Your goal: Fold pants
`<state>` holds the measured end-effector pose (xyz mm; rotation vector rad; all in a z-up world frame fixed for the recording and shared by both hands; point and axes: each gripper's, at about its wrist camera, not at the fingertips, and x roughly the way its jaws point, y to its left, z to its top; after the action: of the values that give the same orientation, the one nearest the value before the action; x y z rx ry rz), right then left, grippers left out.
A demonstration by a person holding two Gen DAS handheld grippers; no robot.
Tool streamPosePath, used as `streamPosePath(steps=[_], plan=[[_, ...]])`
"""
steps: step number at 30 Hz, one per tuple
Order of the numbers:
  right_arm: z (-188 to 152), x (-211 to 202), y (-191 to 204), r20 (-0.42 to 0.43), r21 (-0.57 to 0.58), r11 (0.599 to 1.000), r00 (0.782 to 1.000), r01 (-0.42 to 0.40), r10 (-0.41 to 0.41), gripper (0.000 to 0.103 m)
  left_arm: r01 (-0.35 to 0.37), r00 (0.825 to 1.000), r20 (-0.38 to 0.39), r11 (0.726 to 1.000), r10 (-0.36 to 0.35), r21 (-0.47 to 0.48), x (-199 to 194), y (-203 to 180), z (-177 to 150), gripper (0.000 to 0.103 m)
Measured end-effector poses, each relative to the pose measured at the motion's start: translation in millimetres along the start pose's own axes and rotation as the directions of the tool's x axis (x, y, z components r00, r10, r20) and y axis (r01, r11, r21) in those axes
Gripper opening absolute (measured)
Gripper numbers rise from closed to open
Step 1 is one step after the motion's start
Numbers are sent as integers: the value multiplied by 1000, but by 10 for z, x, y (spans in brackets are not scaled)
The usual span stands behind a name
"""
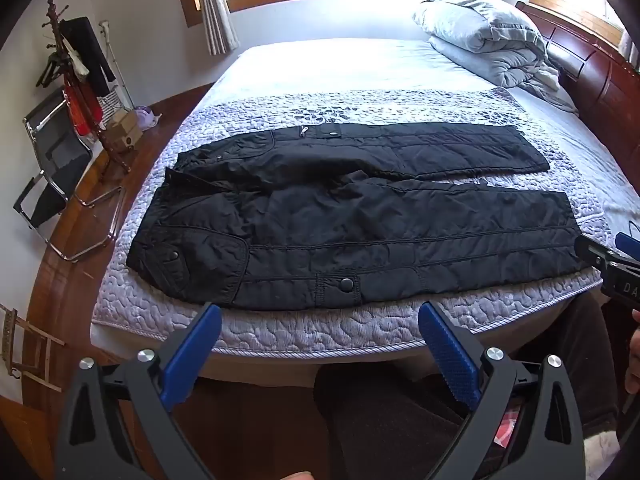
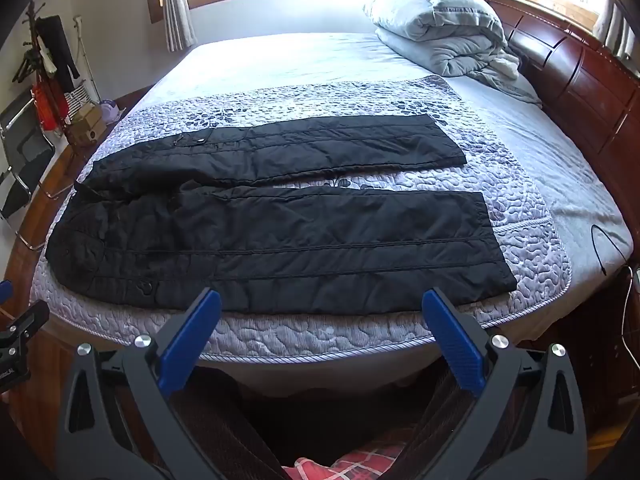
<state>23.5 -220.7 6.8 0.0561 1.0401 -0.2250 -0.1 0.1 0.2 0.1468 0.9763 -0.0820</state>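
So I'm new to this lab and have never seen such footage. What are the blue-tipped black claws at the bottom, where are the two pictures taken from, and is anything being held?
There is no robot here. A person holds a two-finger gripper in each hand, and each gripper carries a wide-angle camera looking forward along its fingers. The claws are those fingers. One picture comes from the left gripper, the other from the right gripper; each also catches the other at its edge. Both look across a bed where black pants lie spread flat on a quilted mat, legs apart, waist to the left. A folded duvet sits near the headboard. Both grippers are open, short of the pants, holding nothing. The folding has not begun.
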Motion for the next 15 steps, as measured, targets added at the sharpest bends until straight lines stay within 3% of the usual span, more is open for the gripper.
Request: streamPosePath(steps=[15], plan=[[1,-3,-2,1,-2,1000,1000,1,-1,101,-1,1000,5,1000,1,1,8,6,24,99]])
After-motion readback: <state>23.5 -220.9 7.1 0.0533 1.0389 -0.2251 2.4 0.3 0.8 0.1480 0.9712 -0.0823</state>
